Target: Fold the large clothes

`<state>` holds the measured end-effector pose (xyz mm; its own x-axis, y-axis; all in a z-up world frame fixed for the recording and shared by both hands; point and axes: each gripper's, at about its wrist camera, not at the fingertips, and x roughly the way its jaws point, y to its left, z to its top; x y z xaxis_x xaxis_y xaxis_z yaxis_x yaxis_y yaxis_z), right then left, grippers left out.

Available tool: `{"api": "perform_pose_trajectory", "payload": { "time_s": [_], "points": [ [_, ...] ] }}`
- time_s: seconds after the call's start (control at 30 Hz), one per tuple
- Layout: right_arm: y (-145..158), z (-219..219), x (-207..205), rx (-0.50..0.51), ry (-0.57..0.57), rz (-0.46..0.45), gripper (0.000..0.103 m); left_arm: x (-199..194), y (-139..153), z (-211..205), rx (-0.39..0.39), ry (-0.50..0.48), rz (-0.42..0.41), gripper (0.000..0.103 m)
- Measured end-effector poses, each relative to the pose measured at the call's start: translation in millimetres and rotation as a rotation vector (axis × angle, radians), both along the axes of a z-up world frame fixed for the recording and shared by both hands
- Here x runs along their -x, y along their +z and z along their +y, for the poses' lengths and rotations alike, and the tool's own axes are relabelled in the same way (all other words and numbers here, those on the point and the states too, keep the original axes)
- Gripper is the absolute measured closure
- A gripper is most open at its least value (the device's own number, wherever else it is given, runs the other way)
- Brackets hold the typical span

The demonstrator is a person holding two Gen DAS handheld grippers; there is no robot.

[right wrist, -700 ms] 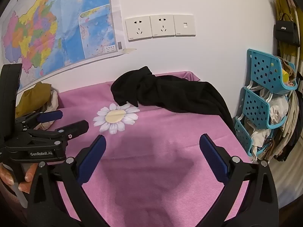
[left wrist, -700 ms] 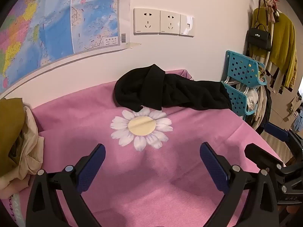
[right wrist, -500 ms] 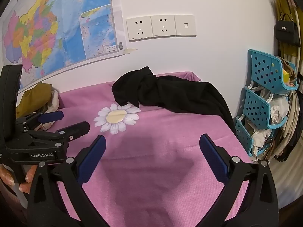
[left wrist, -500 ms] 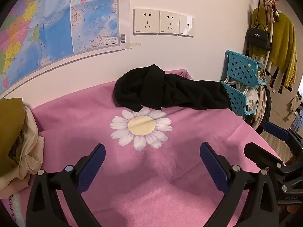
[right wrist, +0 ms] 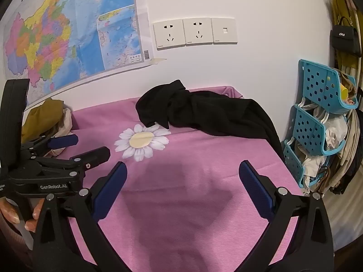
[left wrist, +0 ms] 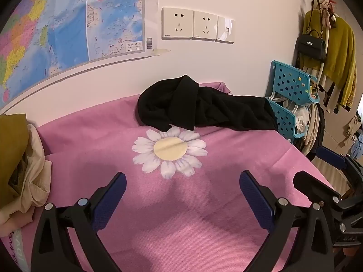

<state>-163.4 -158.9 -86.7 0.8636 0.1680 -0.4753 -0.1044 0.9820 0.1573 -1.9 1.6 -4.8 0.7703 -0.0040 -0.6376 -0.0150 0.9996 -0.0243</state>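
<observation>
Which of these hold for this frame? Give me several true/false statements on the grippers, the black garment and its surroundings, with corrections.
1. Both the left gripper and the right gripper are open and hold nothing. True.
2. The black garment lies neatly folded. False: it lies crumpled in a heap at the far edge of the pink cloth, one end hanging off the side.
3. The garment covers part of the daisy print. True: its near edge overlaps the top petals.
4. A red basket stands beside the table. False: the rack is teal.
5. Wall sockets sit above the garment. True.
</observation>
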Motion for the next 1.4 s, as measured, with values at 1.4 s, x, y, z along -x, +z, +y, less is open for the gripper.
{"api": "perform_pose_trajectory", "payload": {
  "time_s": [1.4],
  "points": [
    [4.0,7.3,-1.0,-0.009,0.020,0.001,0.006,-1.0,-0.9,4.5,0.010,0.010,0.004,0.006]
  ]
}}
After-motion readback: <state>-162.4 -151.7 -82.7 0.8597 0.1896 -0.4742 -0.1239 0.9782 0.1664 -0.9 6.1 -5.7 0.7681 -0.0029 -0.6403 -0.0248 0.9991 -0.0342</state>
